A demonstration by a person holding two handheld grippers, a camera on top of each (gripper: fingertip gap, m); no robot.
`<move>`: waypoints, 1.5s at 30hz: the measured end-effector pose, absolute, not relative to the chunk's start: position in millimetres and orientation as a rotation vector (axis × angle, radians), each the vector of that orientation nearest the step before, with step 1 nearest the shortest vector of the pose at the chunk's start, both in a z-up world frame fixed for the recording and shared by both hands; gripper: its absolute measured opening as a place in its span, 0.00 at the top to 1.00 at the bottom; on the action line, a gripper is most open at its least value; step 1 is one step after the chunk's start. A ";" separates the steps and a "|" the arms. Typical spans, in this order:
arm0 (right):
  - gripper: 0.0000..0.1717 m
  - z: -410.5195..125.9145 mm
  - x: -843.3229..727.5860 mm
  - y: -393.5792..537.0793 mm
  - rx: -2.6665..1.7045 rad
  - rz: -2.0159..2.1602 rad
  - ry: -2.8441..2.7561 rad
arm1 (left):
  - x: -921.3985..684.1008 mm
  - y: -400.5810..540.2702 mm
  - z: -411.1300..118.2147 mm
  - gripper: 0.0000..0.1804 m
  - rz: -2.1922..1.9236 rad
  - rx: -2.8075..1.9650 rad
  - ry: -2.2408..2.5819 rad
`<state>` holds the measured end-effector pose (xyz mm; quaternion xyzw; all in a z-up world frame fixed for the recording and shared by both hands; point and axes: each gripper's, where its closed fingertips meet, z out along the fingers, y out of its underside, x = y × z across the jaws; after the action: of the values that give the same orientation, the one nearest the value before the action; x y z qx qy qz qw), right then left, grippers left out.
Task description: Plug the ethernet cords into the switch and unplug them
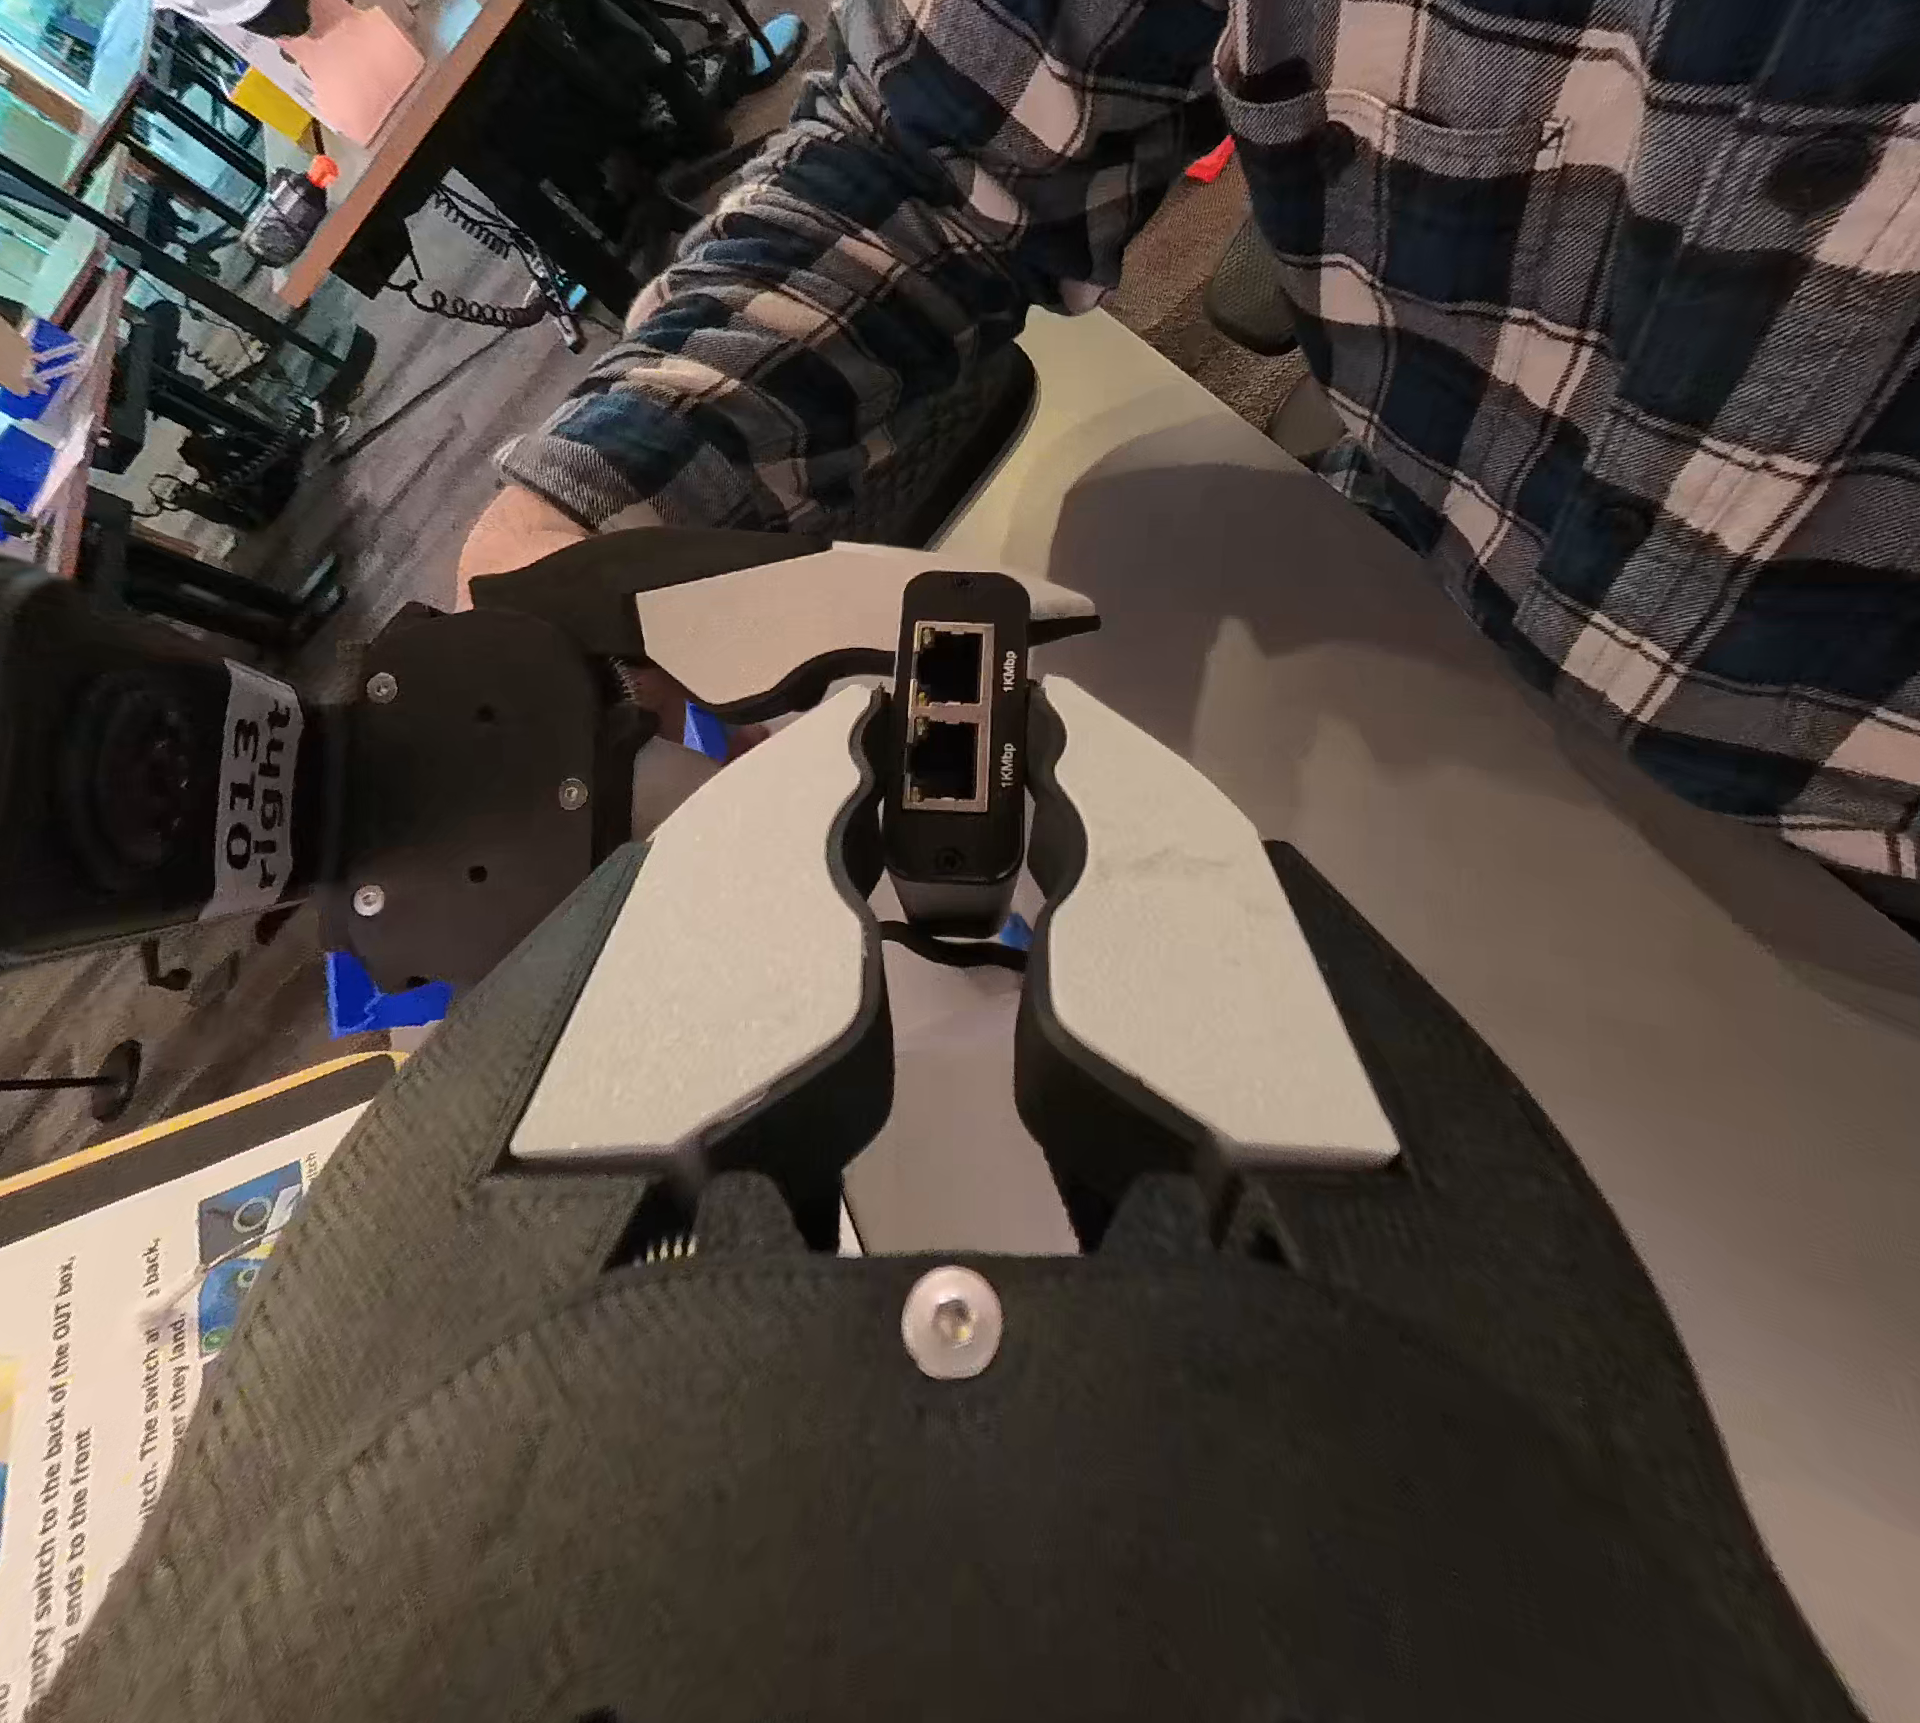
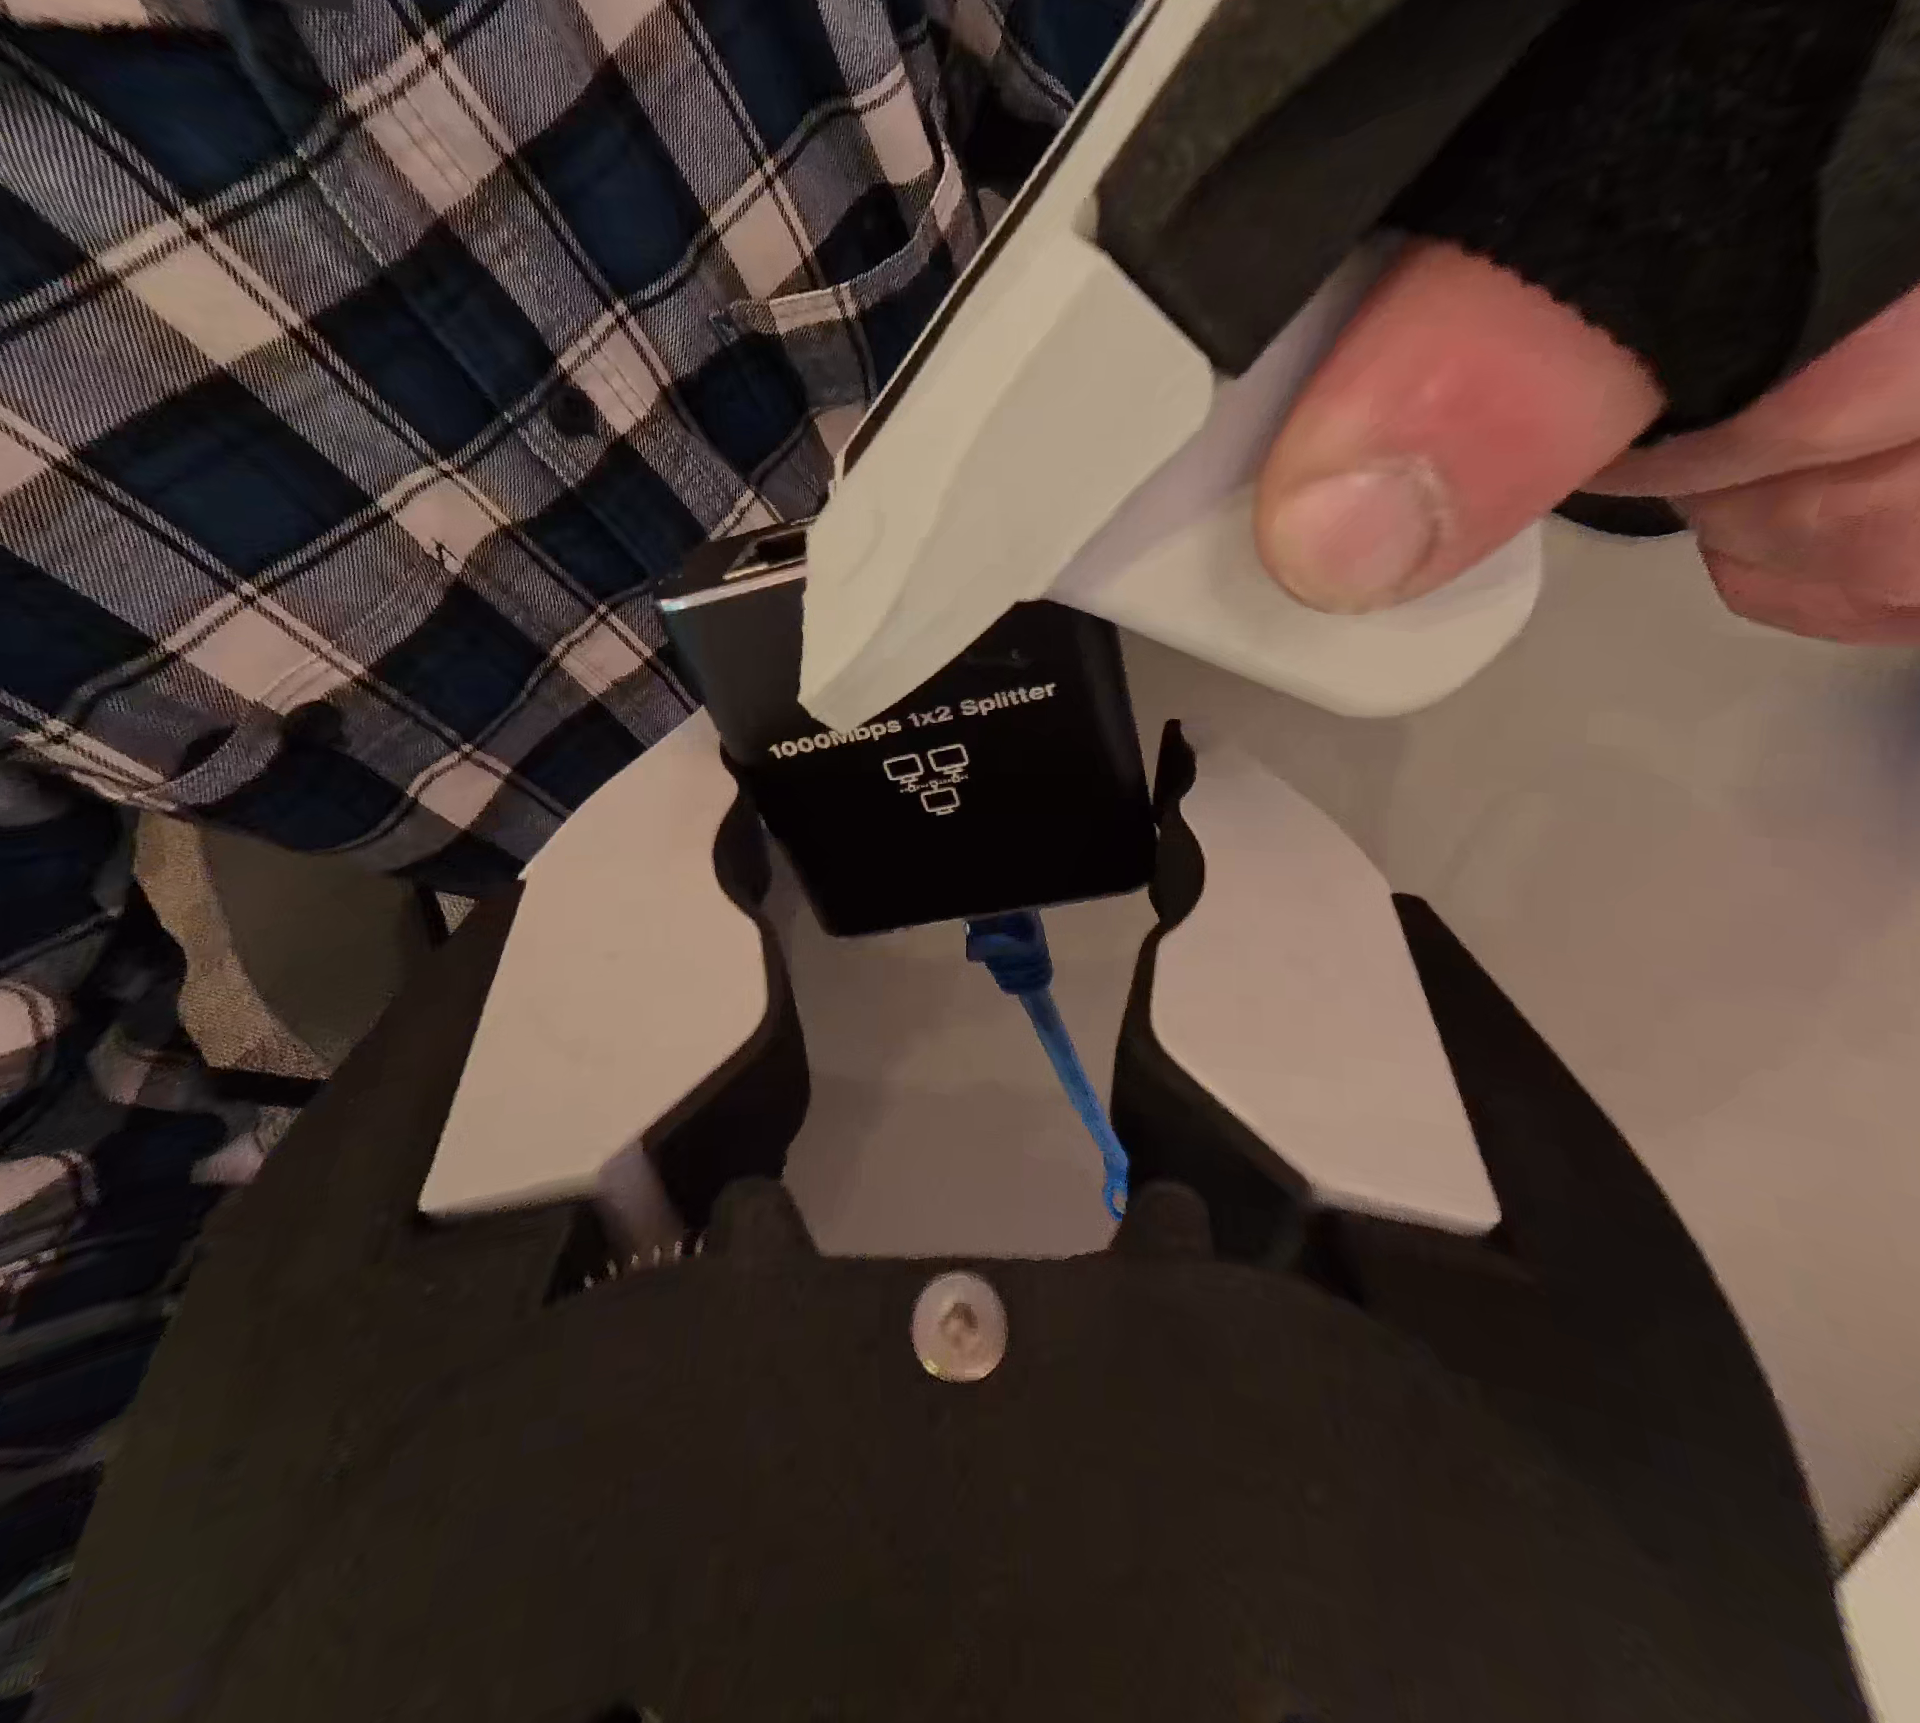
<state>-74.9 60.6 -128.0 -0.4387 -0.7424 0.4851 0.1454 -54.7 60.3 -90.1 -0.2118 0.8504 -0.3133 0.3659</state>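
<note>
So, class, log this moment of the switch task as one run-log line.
left gripper: clamps black switch | right gripper: open around switch | two end ports: empty | blue cord: plugged in opposite end

The left tongs (image 1: 954, 738) pinch the black switch (image 1: 956, 738) between both pads; the right tongs (image 2: 951, 826) stand spread wide around it.

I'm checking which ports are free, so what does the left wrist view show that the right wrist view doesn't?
Only the left wrist view shows the switch's two stacked end ports, both vacant, plus the right tool's black body off to the side.

Only the right wrist view shows a blue cord plugged into the switch's opposite end, the printed top face, and a thumb on the left tool.

Both show the black switch clamped between the left tool's pads, the right tool open around it, and a plaid shirt.
</note>
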 end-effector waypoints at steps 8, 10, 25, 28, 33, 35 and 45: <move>0.59 -129.5 -81.0 71.4 -1.311 1.345 -2.140 | -63.7 70.3 -91.4 0.87 -0.771 -0.540 2.119; 0.58 -129.1 -83.5 72.2 -1.356 1.376 -2.115 | -65.5 71.5 -91.9 0.87 -0.756 -0.543 2.117; 0.52 -139.8 -99.7 80.4 -1.324 1.208 -2.099 | -66.9 80.4 -85.3 0.87 -0.783 -0.545 2.053; 0.52 -142.1 -99.0 75.6 -1.295 1.177 -2.144 | -67.4 74.6 -85.0 0.87 -0.849 -0.527 2.068; 0.53 -149.8 -93.9 81.7 -1.379 1.151 -2.136 | -64.5 82.4 -91.1 0.86 -0.883 -0.576 2.061; 0.53 -152.5 -90.7 90.3 -1.435 1.128 -2.107 | -63.6 90.0 -90.4 0.83 -0.877 -0.610 2.028; 0.53 -182.2 -50.7 129.0 -1.758 0.836 -1.977 | -164.9 175.4 -78.2 0.67 -0.450 -1.030 1.831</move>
<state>-50.7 129.0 -182.2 -0.6231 -0.7004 0.2964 0.1825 -164.9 175.4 -78.2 -0.4215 0.7492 -0.1840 0.4766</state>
